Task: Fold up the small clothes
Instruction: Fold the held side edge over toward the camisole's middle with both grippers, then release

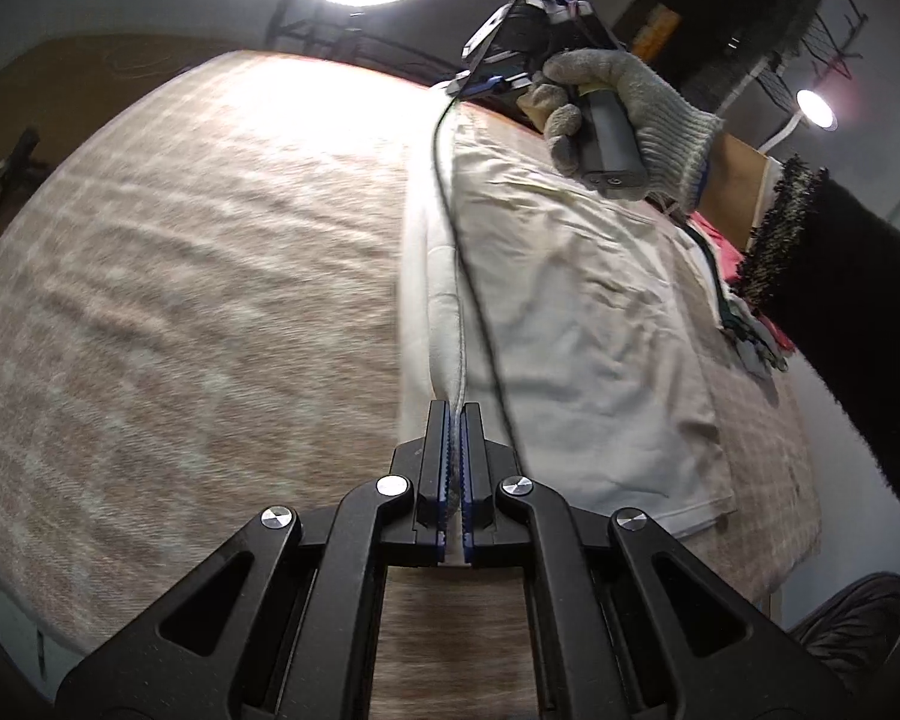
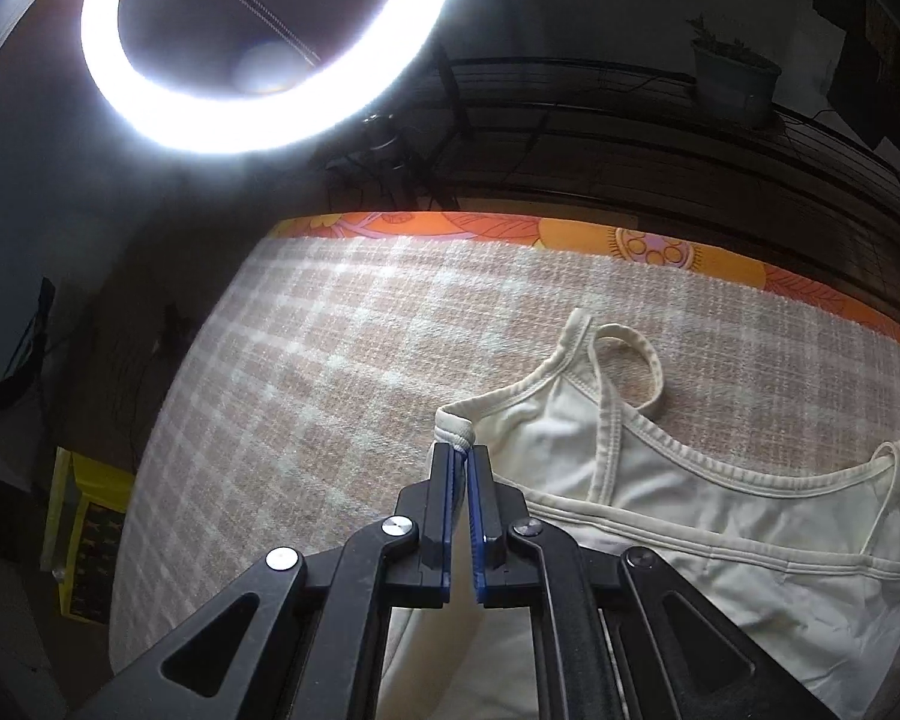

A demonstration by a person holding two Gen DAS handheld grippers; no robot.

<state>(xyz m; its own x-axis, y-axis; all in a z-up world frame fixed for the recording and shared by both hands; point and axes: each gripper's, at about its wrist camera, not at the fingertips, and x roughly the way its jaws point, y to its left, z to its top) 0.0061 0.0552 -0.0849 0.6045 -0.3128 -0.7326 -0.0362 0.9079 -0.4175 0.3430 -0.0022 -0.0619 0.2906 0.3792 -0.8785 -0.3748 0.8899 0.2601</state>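
A cream sleeveless top [image 1: 576,312] lies on a beige checked blanket [image 1: 198,276]. My left gripper [image 1: 455,414] is shut on the near end of the top's left edge, which is pulled up into a taut fold running away from me. My right gripper [image 2: 461,456] is shut on the shoulder end of the same top [image 2: 708,516], near a strap [image 2: 627,342]. In the left wrist view the right gripper shows at the far end, held by a gloved hand [image 1: 624,102]; its fingertips are hidden there.
A bright ring light [image 2: 258,42] stands beyond the table's far edge. An orange patterned cloth [image 2: 570,234] shows along that edge. Several coloured garments [image 1: 744,294] lie at the right edge. A yellow box [image 2: 84,516] sits low on the left.
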